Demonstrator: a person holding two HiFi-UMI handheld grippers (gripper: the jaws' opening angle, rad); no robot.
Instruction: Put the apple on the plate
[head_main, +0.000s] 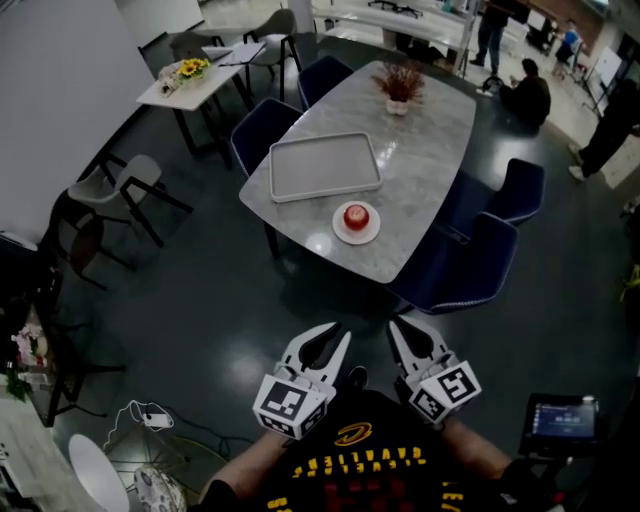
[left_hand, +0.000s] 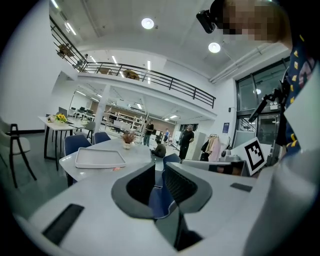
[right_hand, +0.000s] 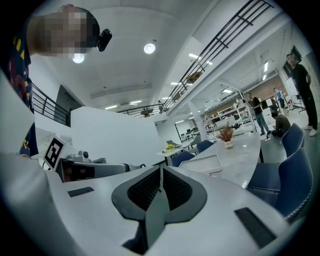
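Well, in the head view the apple (head_main: 356, 215) is sitting on the white plate (head_main: 340, 233) near the closest edge of the marble table (head_main: 425, 160). The grey tray (head_main: 324, 166) is lying at ten o'clock of it, and the left gripper (head_main: 335, 335) and right gripper (head_main: 400, 325) are hovering side by side well short of the table, pointing towards twelve o'clock. In the left gripper view its jaws are standing partly apart with nothing between them, a blue chair (left_hand: 159, 201) showing beyond the gap, while in the right gripper view those jaws are pressing together on nothing.
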